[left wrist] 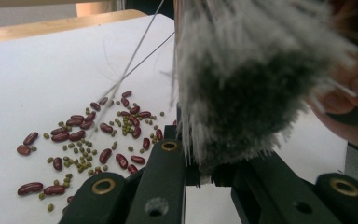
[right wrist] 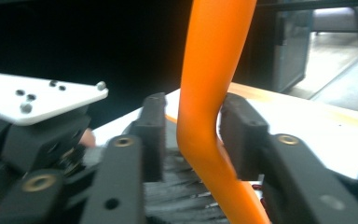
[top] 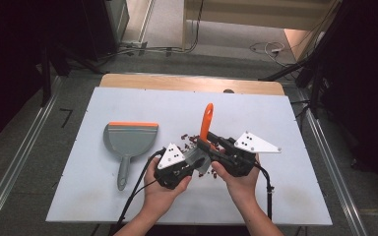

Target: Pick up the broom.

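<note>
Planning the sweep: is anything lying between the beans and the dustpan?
Nothing visible. Bare white table separates the beans from the dustpan, whose orange edge faces away from the person.

left hand-held gripper: gripped in the left hand, jaws clamped tight, pointing right. right hand-held gripper: gripped in the right hand, jaws slightly parted, pointing left. both forearms enter from the bottom, grippers nearly meeting.

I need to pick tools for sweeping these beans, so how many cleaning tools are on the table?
2: a grey dustpan lying at the table's left, and an orange-handled brush held at centre.
</note>
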`<state>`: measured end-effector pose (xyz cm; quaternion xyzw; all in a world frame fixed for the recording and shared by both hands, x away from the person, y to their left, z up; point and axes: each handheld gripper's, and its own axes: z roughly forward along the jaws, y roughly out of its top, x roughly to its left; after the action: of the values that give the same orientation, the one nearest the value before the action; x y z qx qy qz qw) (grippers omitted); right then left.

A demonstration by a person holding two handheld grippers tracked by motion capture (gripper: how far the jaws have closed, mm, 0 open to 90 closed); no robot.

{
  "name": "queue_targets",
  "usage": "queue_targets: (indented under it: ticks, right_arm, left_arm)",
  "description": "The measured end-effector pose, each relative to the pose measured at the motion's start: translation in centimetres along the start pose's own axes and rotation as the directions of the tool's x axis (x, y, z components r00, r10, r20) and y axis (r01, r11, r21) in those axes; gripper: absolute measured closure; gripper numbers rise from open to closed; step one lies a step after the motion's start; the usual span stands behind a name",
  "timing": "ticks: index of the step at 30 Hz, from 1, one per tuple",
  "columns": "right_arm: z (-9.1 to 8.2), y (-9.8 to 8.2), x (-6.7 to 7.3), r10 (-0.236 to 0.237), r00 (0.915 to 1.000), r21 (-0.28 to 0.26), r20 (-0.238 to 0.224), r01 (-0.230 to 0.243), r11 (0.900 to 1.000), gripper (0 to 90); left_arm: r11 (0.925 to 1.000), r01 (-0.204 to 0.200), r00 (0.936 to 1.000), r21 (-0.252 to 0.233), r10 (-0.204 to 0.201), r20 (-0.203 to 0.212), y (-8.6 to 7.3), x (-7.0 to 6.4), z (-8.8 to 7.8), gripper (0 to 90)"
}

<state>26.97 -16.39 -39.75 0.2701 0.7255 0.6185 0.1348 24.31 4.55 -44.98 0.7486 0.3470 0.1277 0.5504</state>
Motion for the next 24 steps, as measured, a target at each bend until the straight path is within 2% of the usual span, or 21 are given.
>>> queue_targets:
  ticks: [2,5,9,15,17,19,21,24]
  right_arm:
    - [0.0,0.0,-0.6,0.003,0.9995,0.019,-0.031,-0.002,1.000,48.6]
    - [-0.2,0.0,-1.6,0.018,0.9982,0.028,-0.056,-0.017,0.999,44.4]
    - [-0.6,-0.1,-3.0,0.019,0.9950,0.057,-0.098,-0.014,0.998,42.4]
    - [-0.7,-0.7,-5.1,0.062,0.9750,0.101,-0.213,-0.041,0.994,41.4]
    - [-0.5,-1.0,-5.4,0.066,0.9683,0.116,-0.241,-0.039,0.993,41.4]
    - [-0.2,-1.2,-5.3,0.068,0.9585,0.131,-0.277,-0.033,0.991,41.5]
    - [0.1,-1.4,-5.1,0.074,0.9450,0.140,-0.319,-0.031,0.990,42.3]
    - [0.7,-1.6,-4.5,0.082,0.9249,0.153,-0.371,-0.026,0.988,43.3]
  left_arm:
    - [1.0000,0.002,0.9999,-0.003,-0.002,0.013,0.1,0.7,-0.5,86.0]
    - [0.9999,0.000,0.9997,-0.011,0.000,0.023,0.1,1.3,-1.0,86.1]
    - [0.9998,-0.019,0.9963,-0.010,0.019,0.084,0.2,2.4,-1.8,86.1]
    - [0.9996,-0.027,0.9840,0.001,0.027,0.176,0.3,3.6,-2.5,86.1]
    - [0.9998,-0.021,0.9738,0.001,0.020,0.227,0.3,4.0,-2.6,86.1]
    - [0.9997,-0.024,0.9659,0.004,0.022,0.258,0.2,4.2,-2.7,86.1]
    - [0.9992,-0.038,0.9565,0.010,0.033,0.290,0.2,4.2,-2.7,86.0]
    - [0.9981,-0.059,0.9379,0.016,0.050,0.343,0.1,4.0,-2.5,86.0]
